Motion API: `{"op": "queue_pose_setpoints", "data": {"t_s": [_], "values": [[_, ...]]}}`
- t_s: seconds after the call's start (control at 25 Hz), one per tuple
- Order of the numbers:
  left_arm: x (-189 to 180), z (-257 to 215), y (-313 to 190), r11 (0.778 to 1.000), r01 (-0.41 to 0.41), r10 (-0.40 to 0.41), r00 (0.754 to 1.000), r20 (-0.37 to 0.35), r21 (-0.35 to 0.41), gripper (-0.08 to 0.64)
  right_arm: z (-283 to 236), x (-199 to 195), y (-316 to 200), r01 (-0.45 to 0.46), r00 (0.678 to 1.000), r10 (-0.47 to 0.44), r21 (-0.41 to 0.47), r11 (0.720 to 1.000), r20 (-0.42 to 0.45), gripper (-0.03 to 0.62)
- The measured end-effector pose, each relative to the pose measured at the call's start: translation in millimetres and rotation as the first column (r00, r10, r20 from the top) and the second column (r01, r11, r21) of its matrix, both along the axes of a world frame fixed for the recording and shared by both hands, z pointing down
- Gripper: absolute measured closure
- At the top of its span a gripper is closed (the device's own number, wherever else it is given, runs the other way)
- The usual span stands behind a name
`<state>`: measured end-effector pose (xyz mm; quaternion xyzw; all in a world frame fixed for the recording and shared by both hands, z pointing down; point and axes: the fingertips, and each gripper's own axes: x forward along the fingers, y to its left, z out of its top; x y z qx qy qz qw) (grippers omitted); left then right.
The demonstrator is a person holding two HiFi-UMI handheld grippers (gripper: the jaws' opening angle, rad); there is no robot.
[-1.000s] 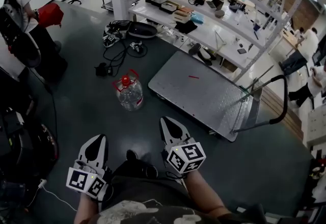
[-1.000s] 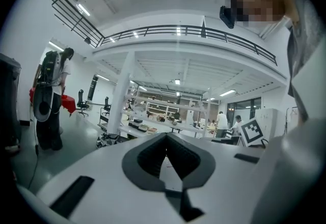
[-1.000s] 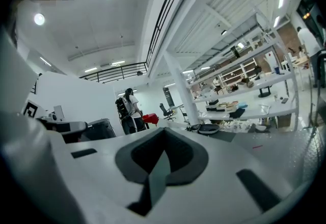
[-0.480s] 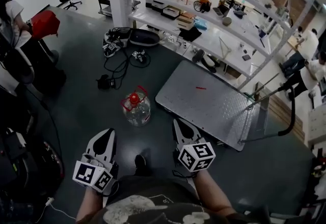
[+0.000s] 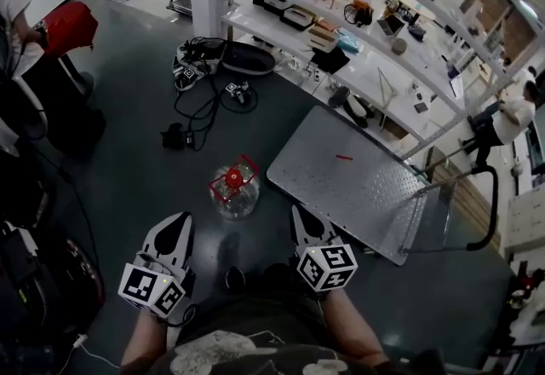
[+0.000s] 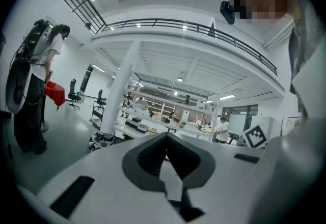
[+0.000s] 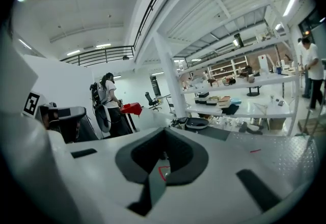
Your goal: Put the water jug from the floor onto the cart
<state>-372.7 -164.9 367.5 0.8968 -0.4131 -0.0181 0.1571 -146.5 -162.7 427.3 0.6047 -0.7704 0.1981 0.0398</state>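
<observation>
Clenched, empty: left claw, right claw; head view alone shows the water jug whole (near cart).

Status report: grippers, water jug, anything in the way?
Left gripper and right gripper shut, empty. Water jug upright on floor, just ahead, beside cart. Cables beyond jug, out of the path.

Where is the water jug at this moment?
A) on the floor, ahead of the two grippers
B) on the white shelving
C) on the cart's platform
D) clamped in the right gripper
A: the water jug stands on the dark floor beside the cart, and neither the left gripper nor the right gripper touches it.
</observation>
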Motion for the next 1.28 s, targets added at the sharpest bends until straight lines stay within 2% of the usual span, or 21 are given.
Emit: {"op": "queue_pose_setpoints", "data": {"t_s": [0.2,0.36,0.48,0.64,0.76,0.92,1.08,1.28], "values": [[-7.4,18.1,-42.4,0.998,0.041,-0.040,0.999,0.002,-0.037,0.551,12.6,13.4,-42.0,-0.035,0.999,0.035,-0.016,0.999,-0.006,0.603],[-4.6,34.4,-72.2,0.992,0.107,-0.106,0.994,0.025,-0.064,0.551,28.0,16.6,-82.5,0.026,0.999,-0.026,-0.013,1.000,-0.026,0.603],[8.5,42.8,-103.8,0.987,0.141,-0.137,0.989,0.058,-0.071,0.552,36.5,24.8,-122.6,0.052,0.998,-0.052,-0.021,0.998,-0.026,0.603],[35.0,60.1,-139.2,0.987,0.137,-0.130,0.987,0.091,-0.083,0.551,55.5,29.6,-171.5,0.092,0.995,-0.093,-0.024,0.995,-0.021,0.603],[49.4,78.4,-159.8,0.981,0.154,-0.141,0.984,0.111,-0.118,0.551,74.4,34.6,-201.8,0.101,0.995,-0.102,-0.031,0.994,-0.023,0.603],[68.8,109.7,-185.3,0.970,0.173,-0.151,0.979,0.134,-0.171,0.552,112.8,45.4,-238.9,0.121,0.991,-0.126,-0.086,0.989,-0.054,0.603],[83.8,148.0,-202.2,0.964,0.171,-0.139,0.977,0.163,-0.203,0.551,169.5,47.9,-259.2,0.160,0.980,-0.178,-0.178,0.971,-0.091,0.603],[85.0,197.3,-222.9,0.944,0.210,-0.175,0.973,0.151,-0.256,0.551,242.7,25.3,-269.7,0.260,0.941,-0.312,-0.308,0.915,-0.132,0.601]]}}
